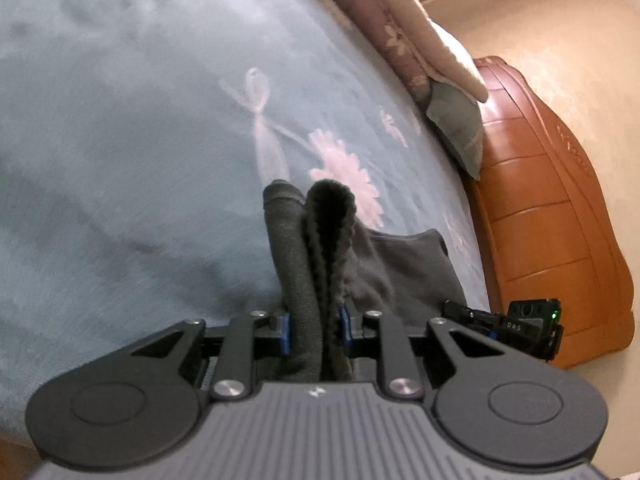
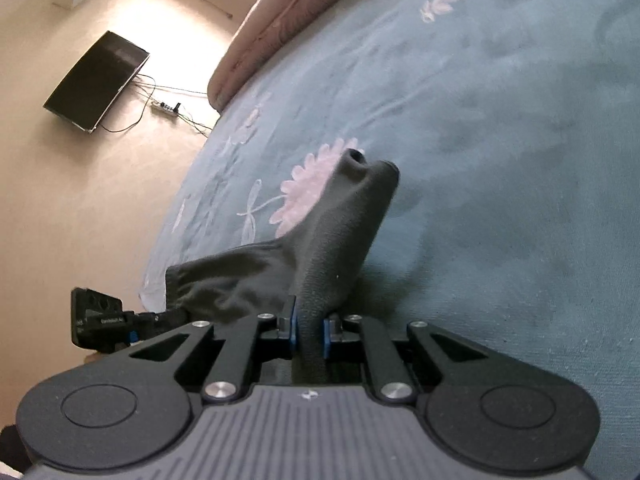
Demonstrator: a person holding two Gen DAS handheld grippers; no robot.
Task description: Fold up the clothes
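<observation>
A dark grey garment is pinched between the blue pads of my left gripper, which is shut on a bunched, ribbed edge of it. The cloth stands up past the fingers and stretches to the right over the bed. In the right wrist view the same dark grey garment runs through my right gripper, shut on another bunched part, and trails left toward the other gripper's body. The right gripper's body shows at the right in the left wrist view. The garment hangs taut between the two above the bedspread.
A teal bedspread with pink flower prints lies beneath. A rolled floral quilt and a pillow lie along its far edge by a wooden headboard. A wall-mounted television and a power strip are on the wall.
</observation>
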